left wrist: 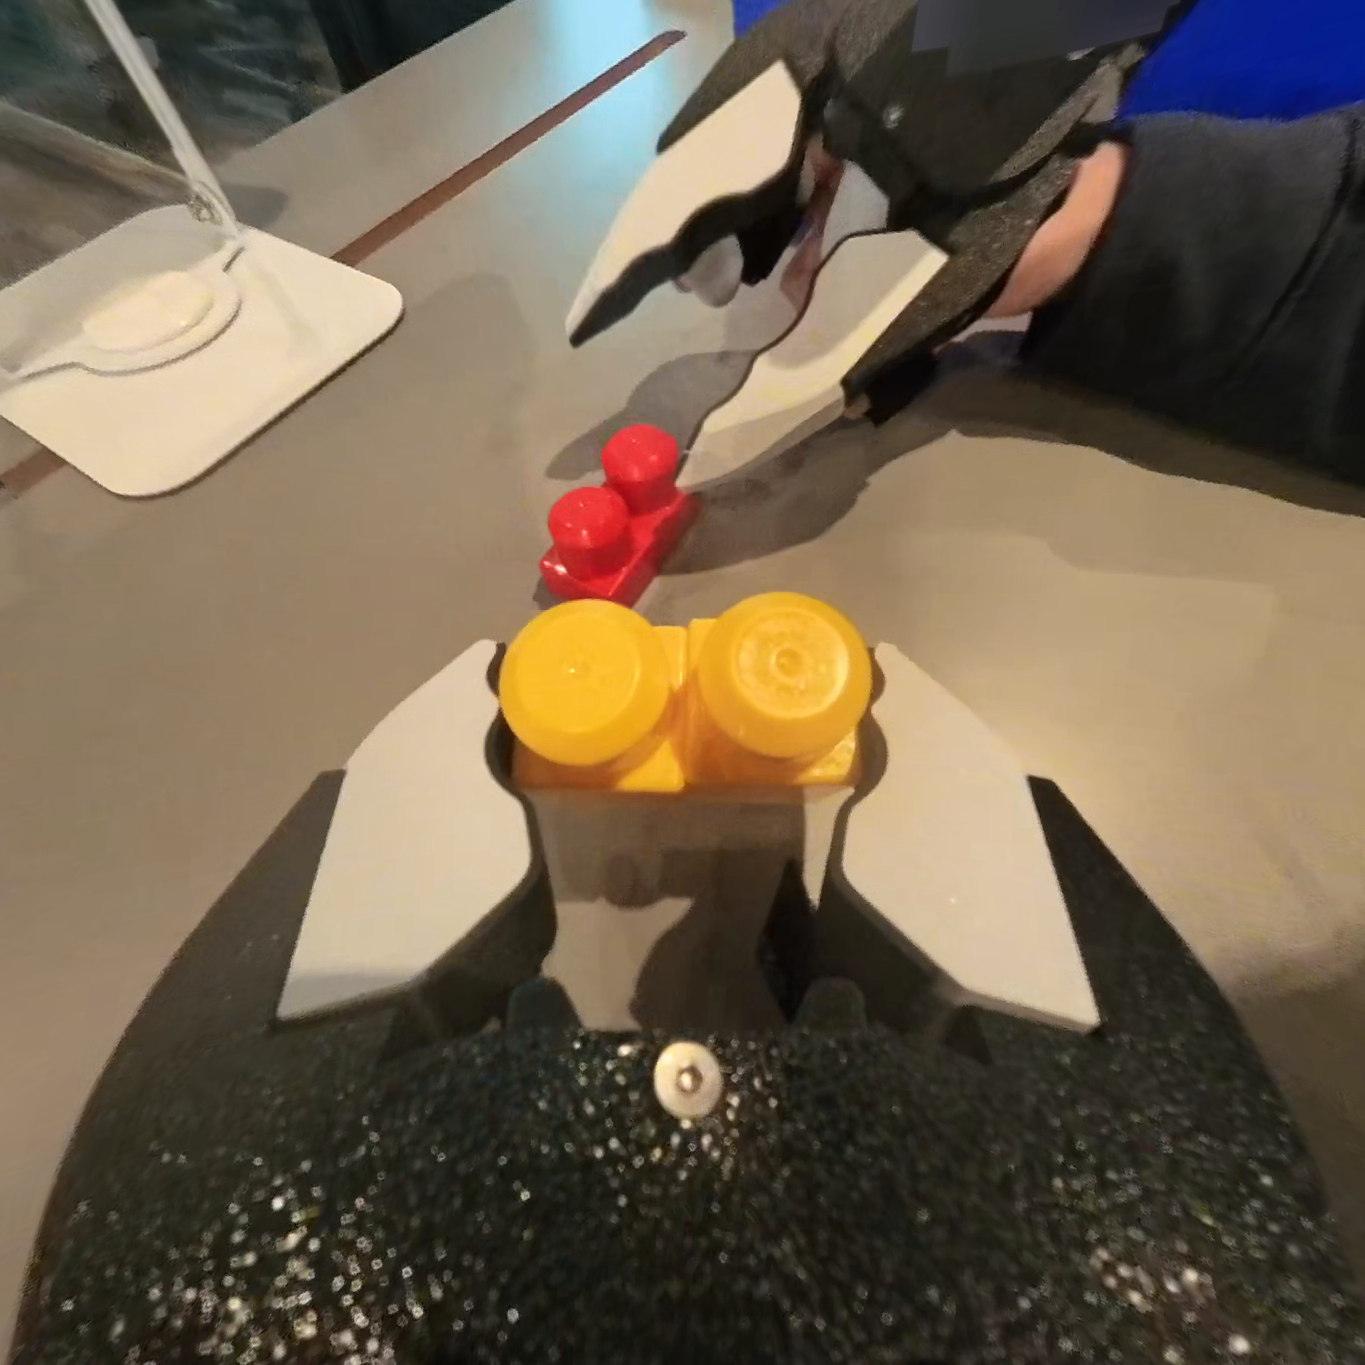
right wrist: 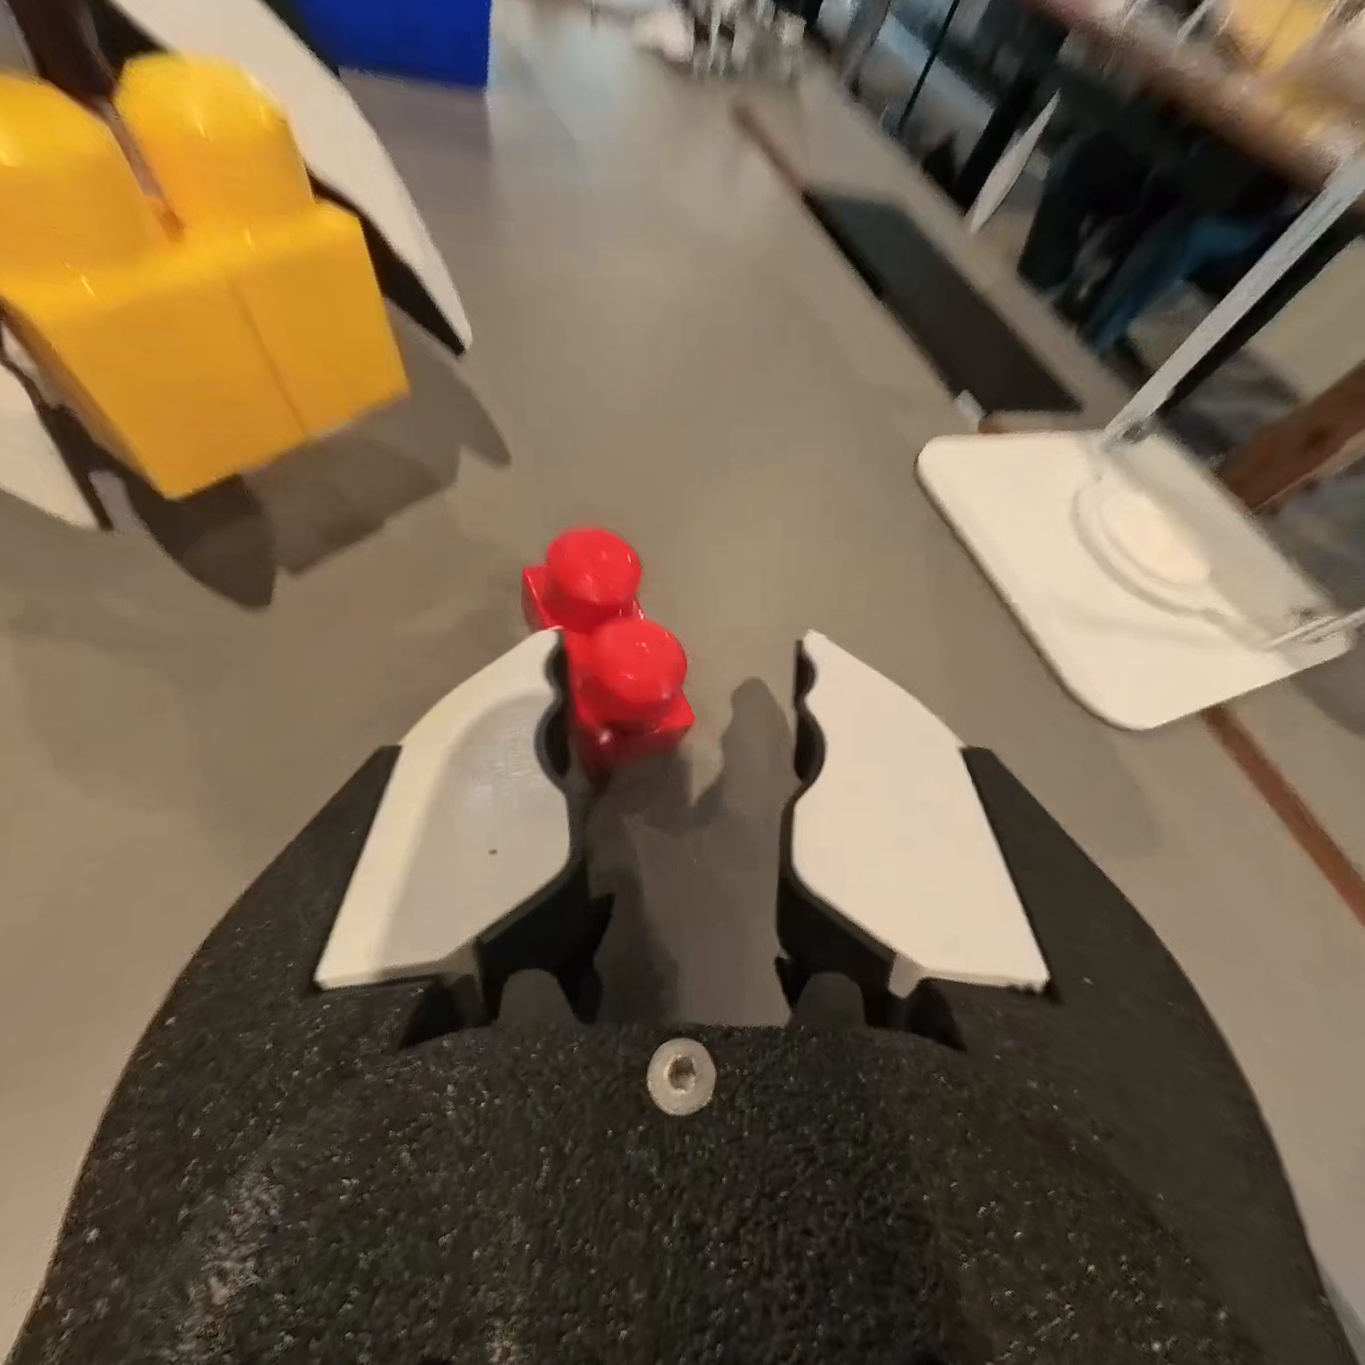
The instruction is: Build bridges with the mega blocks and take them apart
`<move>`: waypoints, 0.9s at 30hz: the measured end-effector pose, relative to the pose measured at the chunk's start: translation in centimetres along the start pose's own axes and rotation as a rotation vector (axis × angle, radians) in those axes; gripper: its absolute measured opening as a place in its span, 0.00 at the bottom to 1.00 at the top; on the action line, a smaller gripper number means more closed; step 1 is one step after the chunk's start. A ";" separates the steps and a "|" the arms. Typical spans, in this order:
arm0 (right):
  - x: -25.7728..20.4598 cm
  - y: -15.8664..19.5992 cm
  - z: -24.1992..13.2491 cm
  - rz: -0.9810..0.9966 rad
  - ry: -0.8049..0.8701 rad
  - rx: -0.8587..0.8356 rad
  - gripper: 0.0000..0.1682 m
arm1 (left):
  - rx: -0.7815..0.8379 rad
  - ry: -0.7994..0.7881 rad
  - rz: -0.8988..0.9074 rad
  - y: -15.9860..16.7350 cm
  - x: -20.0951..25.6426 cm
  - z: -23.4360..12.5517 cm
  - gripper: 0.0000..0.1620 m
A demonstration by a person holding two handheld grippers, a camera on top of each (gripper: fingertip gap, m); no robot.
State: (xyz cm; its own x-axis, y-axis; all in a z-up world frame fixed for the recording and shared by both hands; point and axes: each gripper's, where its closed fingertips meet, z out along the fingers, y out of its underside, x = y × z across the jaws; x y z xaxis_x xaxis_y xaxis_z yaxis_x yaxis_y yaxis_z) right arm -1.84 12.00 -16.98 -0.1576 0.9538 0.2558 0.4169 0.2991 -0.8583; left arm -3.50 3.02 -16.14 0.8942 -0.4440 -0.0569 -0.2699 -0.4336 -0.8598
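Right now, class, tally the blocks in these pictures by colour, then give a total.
Yellow blocks: 1, held in the left tongs
Red blocks: 1, flat on the grey table
Total: 2

The red block (left wrist: 617,521) and yellow block (left wrist: 683,702) are glossy plastic. The table (left wrist: 221,665) looks matt and smooth. The gripper bodies are rough, grainy black.

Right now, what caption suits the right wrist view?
Open right gripper nearing a red block; left gripper holds a yellow block.
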 end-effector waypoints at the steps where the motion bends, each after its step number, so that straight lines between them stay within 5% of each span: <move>1: -0.1 0.2 0.3 0.031 -0.028 -0.009 0.31 | -0.001 0.007 0.008 0.1 -0.4 0.0 0.54; 10: -0.8 0.5 1.9 0.049 -0.100 -0.042 0.17 | 0.012 0.037 0.042 0.7 -3.5 0.6 0.54; 20: 2.3 -7.5 -0.8 0.347 0.394 0.260 0.17 | 0.097 -0.252 -0.106 -1.5 -8.9 2.6 0.54; 27: -0.3 -11.7 0.8 0.230 0.502 0.236 0.17 | 0.132 -0.273 -0.075 -2.3 -8.7 3.5 0.54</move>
State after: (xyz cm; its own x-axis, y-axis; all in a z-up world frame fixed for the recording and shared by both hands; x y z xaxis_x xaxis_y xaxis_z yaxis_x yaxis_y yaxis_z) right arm -7.39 8.19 -7.42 0.3791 0.9074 0.1814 0.1715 0.1237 -0.9774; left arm -9.45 10.63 -15.43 0.9775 -0.1804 -0.1098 -0.1672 -0.3436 -0.9241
